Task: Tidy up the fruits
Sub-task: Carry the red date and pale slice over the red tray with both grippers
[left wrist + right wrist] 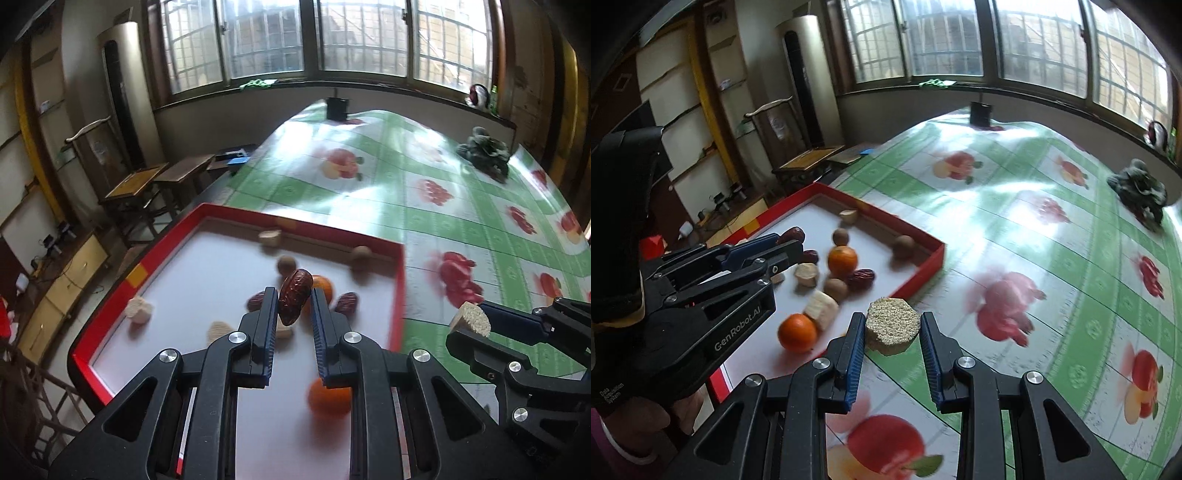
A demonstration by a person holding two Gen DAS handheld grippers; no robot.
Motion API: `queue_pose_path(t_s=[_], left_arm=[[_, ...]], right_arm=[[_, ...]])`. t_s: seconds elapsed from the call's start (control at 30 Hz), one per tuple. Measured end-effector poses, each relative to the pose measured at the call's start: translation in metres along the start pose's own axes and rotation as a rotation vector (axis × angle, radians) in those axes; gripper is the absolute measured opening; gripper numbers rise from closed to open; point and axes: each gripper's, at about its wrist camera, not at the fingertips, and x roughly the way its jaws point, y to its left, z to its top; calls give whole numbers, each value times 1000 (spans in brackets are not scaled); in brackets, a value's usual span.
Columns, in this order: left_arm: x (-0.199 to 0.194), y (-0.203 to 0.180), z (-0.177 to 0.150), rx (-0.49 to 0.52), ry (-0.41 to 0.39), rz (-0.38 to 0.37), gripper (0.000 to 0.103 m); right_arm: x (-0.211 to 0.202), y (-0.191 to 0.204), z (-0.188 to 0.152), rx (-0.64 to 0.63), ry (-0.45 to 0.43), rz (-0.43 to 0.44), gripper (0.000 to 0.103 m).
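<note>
Fruits sit loose in a red-rimmed tray (400, 280) with a white floor, taking up the lower left of the left wrist view and the middle left of the right wrist view. Two oranges (842, 260) are in there, one near the tray's centre and one closer to the camera (797, 332), plus a couple of dark red dates (864, 277), some round brown fruits (904, 245) and a few pale chunks (822, 308). Everything in the tray is a bit blurry, so no finer detail than that.

Left gripper (294, 301) has its fingers pinching a wrinkly dark red date (294, 300), held up above the tray, dead centre of its own view. Right gripper (892, 326) has its fingers clamped on a pale, grainy, thick round slice (893, 325), not sure what it is. It hangs over the surface just off the tray's near right corner.

The surface wears a glossy green checked cloth (1071, 266) printed with fruit pictures. A dark crumpled rag (1141, 192) lies at the far right and a small black box (980, 112) stands at the far end under the windows.
</note>
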Motion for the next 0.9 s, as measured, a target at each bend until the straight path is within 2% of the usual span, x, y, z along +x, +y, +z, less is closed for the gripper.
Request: queue_pose_path(t_s=[0.47,0.9], left_arm=[[15,37,-9,-53,18,74,17],[34,51,-16,-84,68,92,17]], right_arm=[[31,33,20,-75,35,32,29],[76,46,33,-101,84,78,29]])
